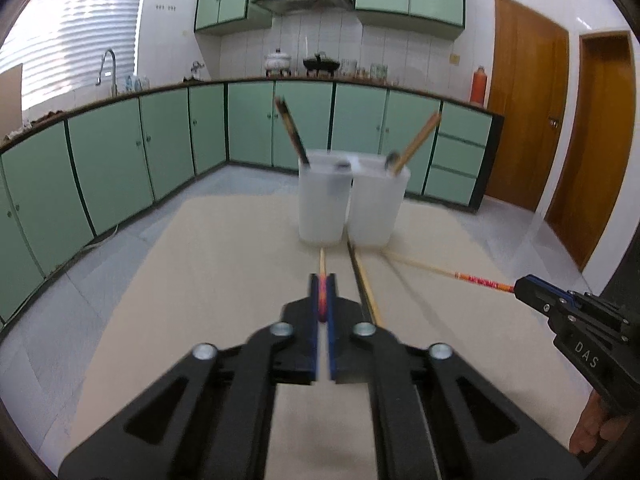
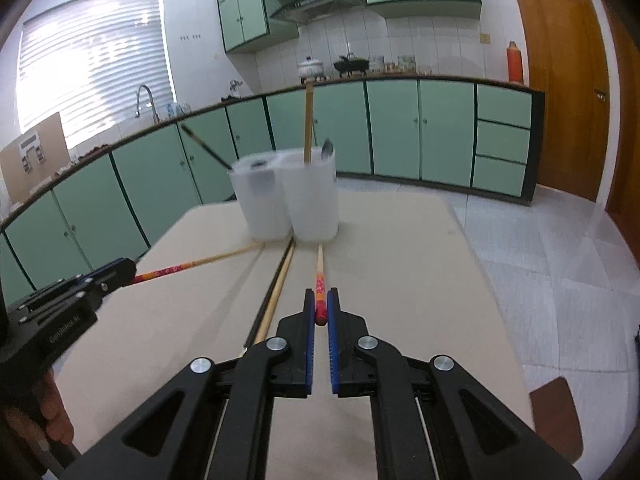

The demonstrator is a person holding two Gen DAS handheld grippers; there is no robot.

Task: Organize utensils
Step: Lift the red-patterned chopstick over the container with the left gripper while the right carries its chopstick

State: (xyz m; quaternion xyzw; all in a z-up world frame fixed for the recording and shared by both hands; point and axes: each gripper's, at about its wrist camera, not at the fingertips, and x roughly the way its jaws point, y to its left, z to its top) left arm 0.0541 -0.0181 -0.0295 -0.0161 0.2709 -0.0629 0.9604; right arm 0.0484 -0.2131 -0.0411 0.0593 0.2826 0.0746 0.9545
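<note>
The worktop [image 2: 400,264] is plain beige. On it stand two milky-white translucent cups [image 1: 352,200]. Each black gripper has blue fingers [image 2: 332,320] closed on a pale wooden chopstick [image 2: 320,280] whose end is red with an orange-pink flowered pattern. Beside that chopstick lie a tan chopstick [image 2: 276,296] and a black one. Behind the cups, the cabinets [image 1: 168,148] are mint green with dark green edging.

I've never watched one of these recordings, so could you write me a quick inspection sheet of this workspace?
Surface: beige table, mostly bare.
Job's things: two white holders side by side, utensils standing in them; a dark and a pale chopstick lying loose.
Clutter: nothing seen.
Grippers: left tool shut on a red-ended chopstick; right tool shut on another.
Cables: nothing seen.
Surroundings: green kitchen cabinets, wooden doors.
</note>
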